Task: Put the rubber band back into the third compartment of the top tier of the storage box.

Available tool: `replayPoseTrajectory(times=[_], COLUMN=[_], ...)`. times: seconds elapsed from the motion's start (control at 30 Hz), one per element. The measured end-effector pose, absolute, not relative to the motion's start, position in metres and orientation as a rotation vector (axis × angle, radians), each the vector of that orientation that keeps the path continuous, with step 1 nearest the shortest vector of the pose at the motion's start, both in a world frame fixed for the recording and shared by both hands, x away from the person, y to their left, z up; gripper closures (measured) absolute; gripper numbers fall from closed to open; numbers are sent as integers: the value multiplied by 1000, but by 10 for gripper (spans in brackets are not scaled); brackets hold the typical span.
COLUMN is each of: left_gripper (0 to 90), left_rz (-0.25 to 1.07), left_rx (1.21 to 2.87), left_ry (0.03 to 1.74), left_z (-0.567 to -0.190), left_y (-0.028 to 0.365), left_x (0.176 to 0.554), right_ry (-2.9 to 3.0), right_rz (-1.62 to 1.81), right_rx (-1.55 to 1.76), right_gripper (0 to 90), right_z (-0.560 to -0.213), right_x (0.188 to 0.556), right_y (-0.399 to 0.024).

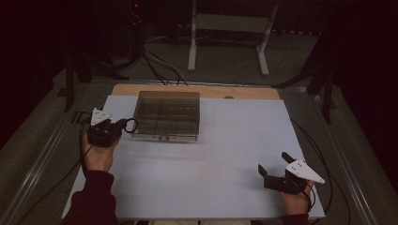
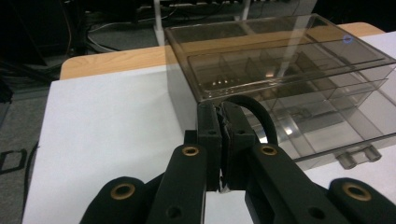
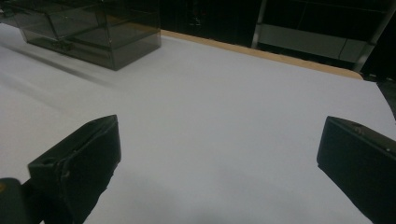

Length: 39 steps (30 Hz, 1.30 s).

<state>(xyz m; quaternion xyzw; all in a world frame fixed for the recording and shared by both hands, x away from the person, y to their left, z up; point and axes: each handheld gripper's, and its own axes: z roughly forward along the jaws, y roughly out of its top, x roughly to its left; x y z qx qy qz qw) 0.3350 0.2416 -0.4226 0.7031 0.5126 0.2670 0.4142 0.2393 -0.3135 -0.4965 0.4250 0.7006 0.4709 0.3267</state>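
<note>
My left gripper [image 1: 123, 124] hovers at the table's left, just left of a smoky clear plastic drawer box [image 1: 166, 115]. It is shut on a thin black ring [image 1: 132, 125]. In the left gripper view the jaws meet [image 2: 223, 109], and the ring [image 2: 259, 117] arcs out to their right in front of the box [image 2: 289, 79]. My right gripper [image 1: 273, 162] rests near the front right of the table. It is open, nothing between its jaws [image 3: 219, 140], and it points across the white surface toward the box [image 3: 88, 28].
A white sheet [image 1: 211, 154] covers the table, and a strip of wooden tabletop [image 1: 244, 92] shows at the back. The box has divided compartments and a small handle at its front. Cables and a white metal stand [image 1: 230, 28] are on the floor beyond.
</note>
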Motion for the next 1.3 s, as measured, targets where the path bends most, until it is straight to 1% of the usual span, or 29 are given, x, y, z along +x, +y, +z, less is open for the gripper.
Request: replayPoseTrajectory(times=[0.47,1.3], left_gripper=[887,887], left_rz=[629,575], left_rx=[1763,1775], left_ry=[1252,1192], left_z=[-419,-415], left_y=[226,188], left_x=[342,357], right_ry=[1838,1834], right_rz=[1236,1240], right_rx=[1113,1113], right_gripper=[2,2], right_z=[-496,-496], right_x=[239,238], right_y=[-313,-314])
